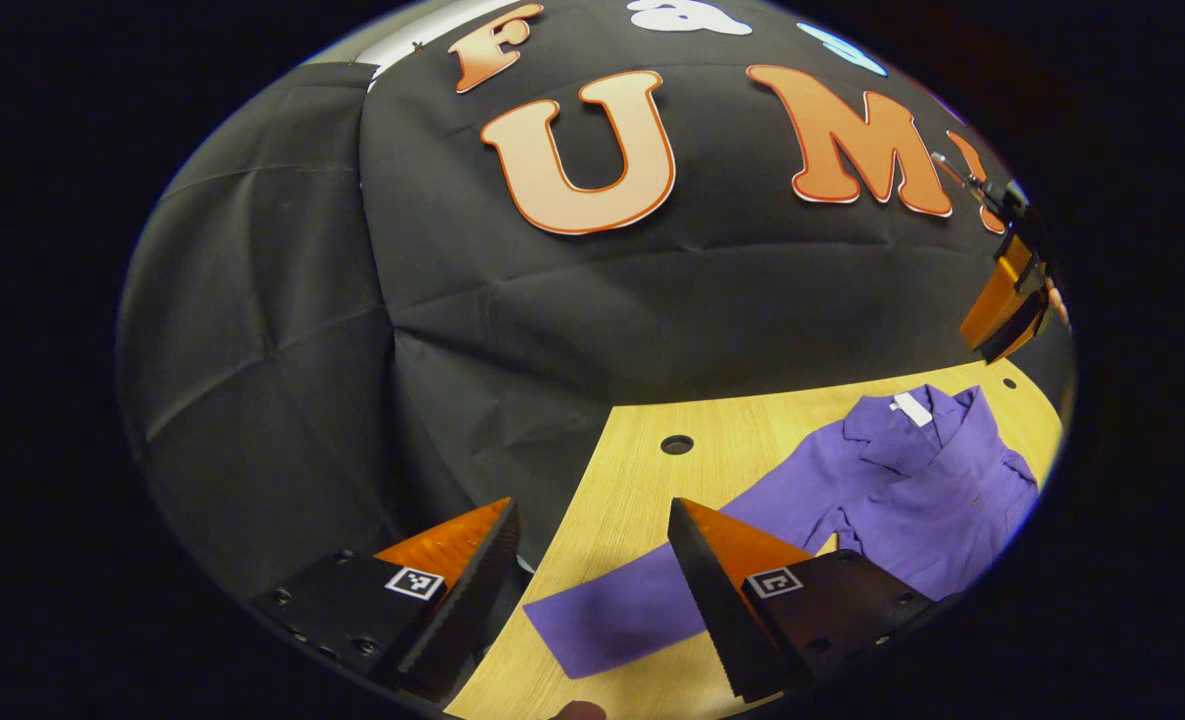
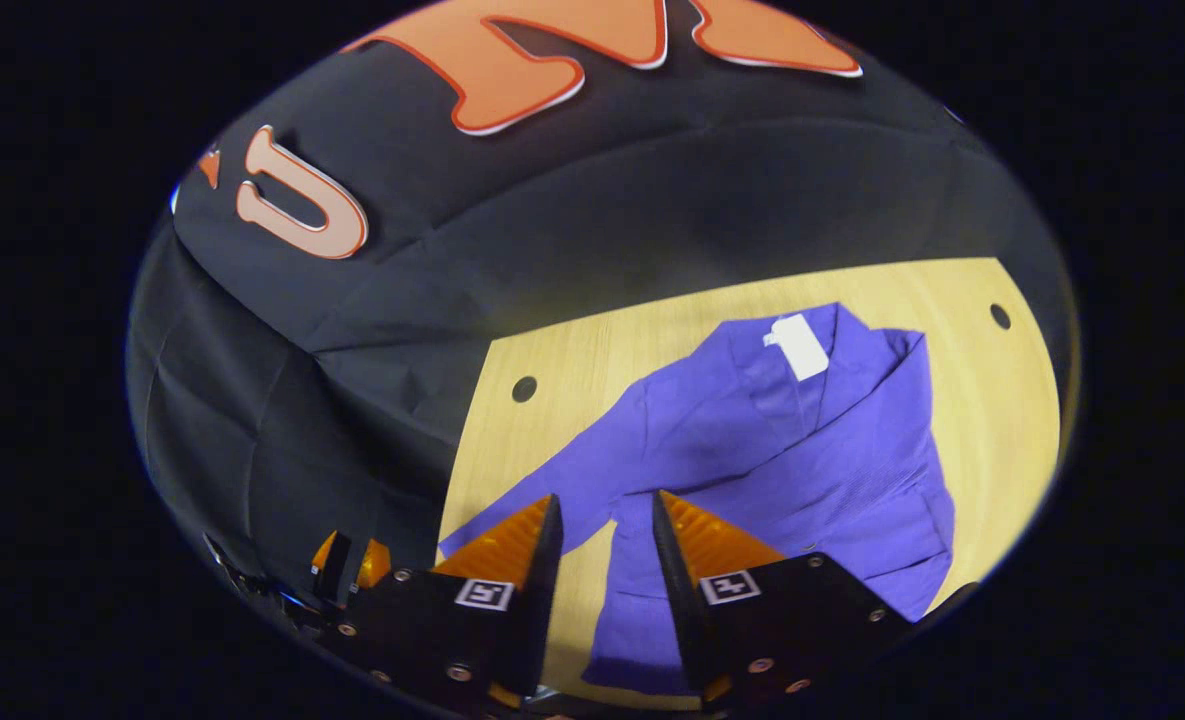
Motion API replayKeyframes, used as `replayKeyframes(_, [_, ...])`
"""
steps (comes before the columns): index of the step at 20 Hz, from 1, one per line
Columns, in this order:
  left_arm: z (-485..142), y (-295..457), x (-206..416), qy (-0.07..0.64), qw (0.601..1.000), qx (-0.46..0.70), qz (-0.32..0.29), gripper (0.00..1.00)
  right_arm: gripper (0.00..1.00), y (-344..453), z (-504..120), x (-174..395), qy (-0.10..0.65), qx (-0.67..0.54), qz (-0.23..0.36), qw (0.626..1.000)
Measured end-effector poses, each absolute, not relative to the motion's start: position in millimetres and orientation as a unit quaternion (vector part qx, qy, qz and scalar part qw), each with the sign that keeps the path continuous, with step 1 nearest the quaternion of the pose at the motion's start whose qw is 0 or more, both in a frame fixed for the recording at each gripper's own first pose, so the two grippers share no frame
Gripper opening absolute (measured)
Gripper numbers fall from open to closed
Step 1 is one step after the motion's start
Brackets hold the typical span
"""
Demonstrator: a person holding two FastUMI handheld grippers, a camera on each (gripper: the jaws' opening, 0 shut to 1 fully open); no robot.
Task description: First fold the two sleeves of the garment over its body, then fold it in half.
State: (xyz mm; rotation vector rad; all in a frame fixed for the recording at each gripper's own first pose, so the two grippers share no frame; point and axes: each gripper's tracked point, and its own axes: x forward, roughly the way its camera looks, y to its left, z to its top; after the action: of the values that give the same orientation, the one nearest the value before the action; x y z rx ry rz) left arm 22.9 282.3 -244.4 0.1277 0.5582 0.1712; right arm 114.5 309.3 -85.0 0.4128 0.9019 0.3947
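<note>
Purple garment (image 2: pixel 802 450) flat on wooden table (image 2: pixel 992 400), ahead of right gripper (image 2: pixel 604 520); fingers apart, above cloth, nothing clamped. One sleeve (image 1: pixel 642 600) stretched out below left gripper (image 1: pixel 592 540), between its parted fingers, not held. White tag (image 2: pixel 800 347) at collar, far side from both grippers.

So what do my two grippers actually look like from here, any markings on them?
Both are alike. The left gripper has two wedge-shaped fingers with toothed inner faces, mounted on black blocks with screws; each block carries a small square black-and-white tag. The right gripper has the same wedge fingers, black screwed blocks and square tags.
</note>
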Motion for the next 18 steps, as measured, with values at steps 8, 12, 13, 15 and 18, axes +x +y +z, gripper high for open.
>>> replayKeyframes(8, [-300.6, 295.3, 13.5, 0.393, 0.916, 0.030, 0.081, 0.94, 0.92, 200.9, -43.9, 118.0, 0.296, 0.121, 0.097, 0.943])
replayKeyframes(12, [-333.1, 286.7, 3.1, 0.467, 0.881, -0.004, 0.074, 0.94, 0.93, 146.5, -27.7, 108.7, 0.238, 0.075, 0.057, 0.967])
replayKeyframes(13, [-340.9, 283.7, 1.5, 0.482, 0.873, -0.021, 0.072, 0.94, 0.93, 133.3, -23.3, 103.2, 0.228, 0.061, 0.049, 0.971])
replayKeyframes(15, [-356.8, 285.9, -6.2, 0.516, 0.851, -0.059, 0.080, 0.94, 0.94, 111.7, -15.3, 94.4, 0.209, 0.043, 0.035, 0.976])
replayKeyframes(18, [-380.6, 288.5, -18.3, 0.569, 0.810, -0.105, 0.091, 0.95, 0.94, 87.2, -8.1, 82.0, 0.187, 0.032, 0.019, 0.982])
